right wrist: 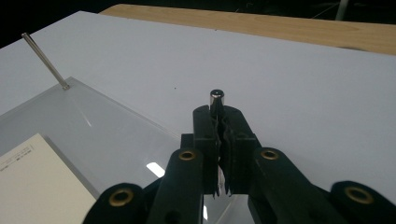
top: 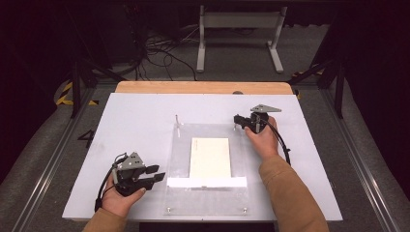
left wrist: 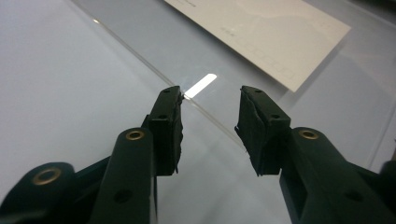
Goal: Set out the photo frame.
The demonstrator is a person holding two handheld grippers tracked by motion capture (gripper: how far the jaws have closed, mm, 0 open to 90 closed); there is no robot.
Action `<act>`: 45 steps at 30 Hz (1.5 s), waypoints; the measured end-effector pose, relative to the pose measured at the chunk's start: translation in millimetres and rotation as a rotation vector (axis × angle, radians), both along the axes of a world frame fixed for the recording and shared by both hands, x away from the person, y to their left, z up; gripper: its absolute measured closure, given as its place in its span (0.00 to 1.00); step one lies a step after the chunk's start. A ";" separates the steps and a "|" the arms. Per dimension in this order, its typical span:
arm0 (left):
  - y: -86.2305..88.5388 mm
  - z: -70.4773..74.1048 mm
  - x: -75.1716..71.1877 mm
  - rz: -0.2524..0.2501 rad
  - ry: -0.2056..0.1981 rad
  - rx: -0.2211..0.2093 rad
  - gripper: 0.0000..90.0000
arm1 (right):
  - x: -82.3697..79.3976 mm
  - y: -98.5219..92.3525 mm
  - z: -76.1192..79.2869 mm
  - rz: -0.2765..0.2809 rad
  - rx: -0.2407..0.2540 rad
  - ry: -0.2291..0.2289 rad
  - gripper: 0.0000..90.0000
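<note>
Pin [top: 235, 126] at the far right corner of the clear plate [top: 208, 195] is what my right gripper [top: 238, 120] holds in the high view; my right hand [top: 263, 137] reaches in from the plate's right edge. A second pin [top: 178, 124] stands tilted at the plate's far left corner. The plate lies in the middle of the white board [top: 135, 121], and a cream sheet [top: 210, 157] lies on it, with a white strip [top: 207, 182] along the sheet's near edge. Two screws [top: 169, 209] sit at the plate's near corners. My left gripper [top: 155, 174] rests near the board's near left corner, just beside the plate's left edge, jaws partly apart and holding nothing. My left hand [top: 121, 195] grips it from below.

From the left gripper view, my jaws stand moderately apart over the plate's edge [left wrist: 140, 51], with only bare surface between the pads [left wrist: 170, 126]. The sheet's corner [left wrist: 280, 42] lies beyond them, well apart.

From the right gripper view, my jaws are clamped tight on the pin [right wrist: 217, 99], whose round metal top pokes up just past the pads [right wrist: 205, 135]. It stands upright at the plate's corner. The other pin [right wrist: 44, 59] leans at the far corner, and the sheet [right wrist: 37, 182] shows at the lower left.
</note>
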State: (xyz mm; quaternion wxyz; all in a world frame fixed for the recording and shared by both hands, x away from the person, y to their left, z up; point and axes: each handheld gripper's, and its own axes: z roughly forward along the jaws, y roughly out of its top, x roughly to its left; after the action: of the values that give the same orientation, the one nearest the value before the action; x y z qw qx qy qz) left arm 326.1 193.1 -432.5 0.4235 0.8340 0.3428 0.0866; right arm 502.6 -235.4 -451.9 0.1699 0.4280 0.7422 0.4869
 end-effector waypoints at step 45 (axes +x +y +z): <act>-27.9 2.7 6.8 -0.151 -0.401 -0.143 0.10 | 26.3 -7.1 -4.4 -0.016 0.160 0.150 0.95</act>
State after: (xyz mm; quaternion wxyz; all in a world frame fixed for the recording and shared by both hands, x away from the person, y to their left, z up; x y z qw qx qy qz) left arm 332.9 165.2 -429.8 0.5464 0.7913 0.1936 0.1941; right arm 528.9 -242.5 -456.4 0.0831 0.4812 0.7083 0.5097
